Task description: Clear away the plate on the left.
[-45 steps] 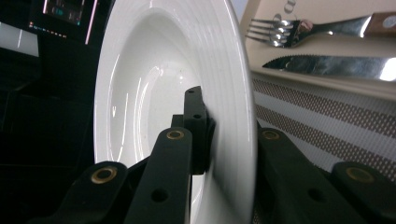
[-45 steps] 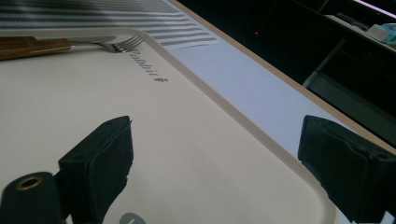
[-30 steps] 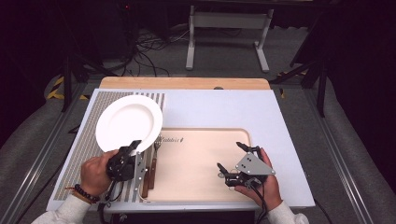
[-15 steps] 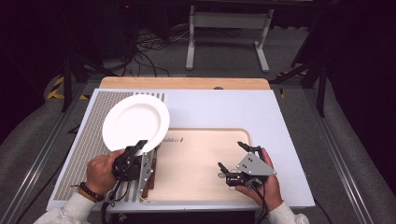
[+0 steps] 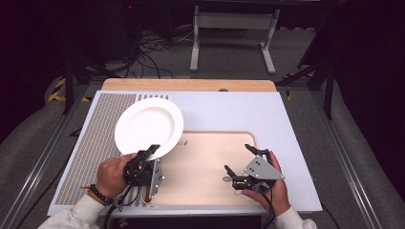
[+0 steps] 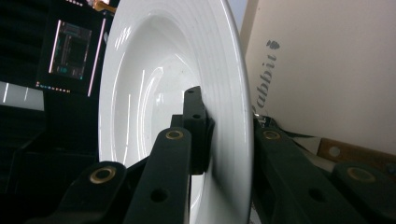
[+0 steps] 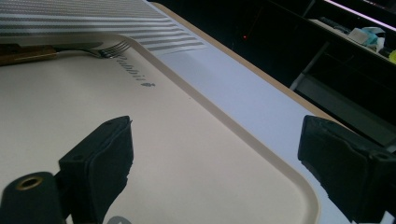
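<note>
A white plate (image 5: 149,128) hangs tilted above the left edge of a beige tray (image 5: 210,162). My left gripper (image 5: 152,150) is shut on the plate's near rim. In the left gripper view the plate (image 6: 154,93) stands edge-on, and its rim is pinched between the jaws of that gripper (image 6: 224,135). My right gripper (image 5: 237,157) rests over the right part of the tray, open and holding nothing. In the right gripper view its fingers (image 7: 100,158) stand wide apart above the bare tray (image 7: 140,140).
A fork (image 7: 109,49) with a wooden handle (image 7: 23,53) lies at the tray's left edge. A striped mat (image 5: 95,133) covers the left of the pale blue table (image 5: 239,109). A wooden board (image 5: 191,85) borders the far side.
The left hand has carried the plate a little to the right, from over the striped mat toward the tray. The right gripper has stayed where it was.
</note>
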A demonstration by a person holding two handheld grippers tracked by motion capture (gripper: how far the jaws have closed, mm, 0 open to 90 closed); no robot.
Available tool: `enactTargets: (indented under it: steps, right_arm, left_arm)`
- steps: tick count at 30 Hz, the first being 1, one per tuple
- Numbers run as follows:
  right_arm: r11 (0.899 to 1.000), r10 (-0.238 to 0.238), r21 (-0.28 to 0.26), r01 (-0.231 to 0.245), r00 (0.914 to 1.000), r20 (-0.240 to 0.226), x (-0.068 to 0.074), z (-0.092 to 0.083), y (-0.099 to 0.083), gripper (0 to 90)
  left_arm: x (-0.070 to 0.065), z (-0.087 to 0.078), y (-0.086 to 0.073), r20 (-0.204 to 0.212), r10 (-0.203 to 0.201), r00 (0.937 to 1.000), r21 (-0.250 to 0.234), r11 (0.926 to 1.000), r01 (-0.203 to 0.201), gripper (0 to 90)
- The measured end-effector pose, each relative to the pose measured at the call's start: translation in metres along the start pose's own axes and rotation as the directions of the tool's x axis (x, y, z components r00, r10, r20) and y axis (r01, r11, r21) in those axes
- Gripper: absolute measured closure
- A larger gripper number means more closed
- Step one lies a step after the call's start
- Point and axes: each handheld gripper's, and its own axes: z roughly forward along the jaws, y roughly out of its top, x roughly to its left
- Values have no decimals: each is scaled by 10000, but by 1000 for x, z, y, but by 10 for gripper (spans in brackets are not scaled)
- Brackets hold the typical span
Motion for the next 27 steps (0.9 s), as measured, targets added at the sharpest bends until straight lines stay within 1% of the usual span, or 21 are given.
enactTargets:
  steps: [5,6,8,9,13,14,15,16,19,22,23,25,27]
  right_arm:
    - [10000,63,-39,-63,9999,82,-2,-1,0,115]
    - [10000,53,-42,-52,9999,99,-2,-1,0,115]
    - [10000,11,-43,-11,9999,162,-2,-2,0,115]
    - [10000,-42,-46,44,9997,221,-2,-2,0,115]
    - [10000,-26,-91,28,9996,266,-3,-3,1,115]
    - [9999,-16,-105,19,9996,287,-3,-3,1,115]
    - [9999,6,-117,-3,9996,295,-3,-3,1,115]
    - [9999,0,-117,4,9995,327,-3,-3,1,115]
    - [9999,16,-144,-11,9994,360,-4,-4,1,115]
    - [9999,51,-133,-46,9993,376,-5,-4,1,115]
    - [9999,28,-135,-23,9992,403,-5,-4,1,115]
    - [9999,64,-155,-57,9991,418,-5,-5,1,115]
    - [9999,69,-158,-62,9990,439,-5,-5,1,115]
  left_arm:
    - [-2,2,6,118,27,9999,-150,9999,-25,823]
    - [-2,2,7,107,140,9998,-175,9998,-138,823]
    - [-3,3,10,129,111,9999,-233,9997,-108,823]
    - [-3,3,11,137,166,9998,-274,9995,-162,823]
    - [-6,4,16,192,222,9996,-406,9989,-215,822]
    - [-7,5,17,269,209,9994,-466,9987,-196,822]
    - [-8,5,20,219,381,9990,-473,9982,-370,823]
    - [-9,5,21,297,343,9990,-540,9980,-326,822]
    - [-12,6,26,414,410,9983,-660,9971,-383,821]
    - [-15,7,31,477,534,9974,-787,9957,-496,820]
    - [-17,7,32,426,659,9969,-791,9949,-624,821]
    - [-18,8,35,526,682,9963,-883,9941,-634,820]
    - [-19,8,36,482,742,9961,-884,9936,-697,819]
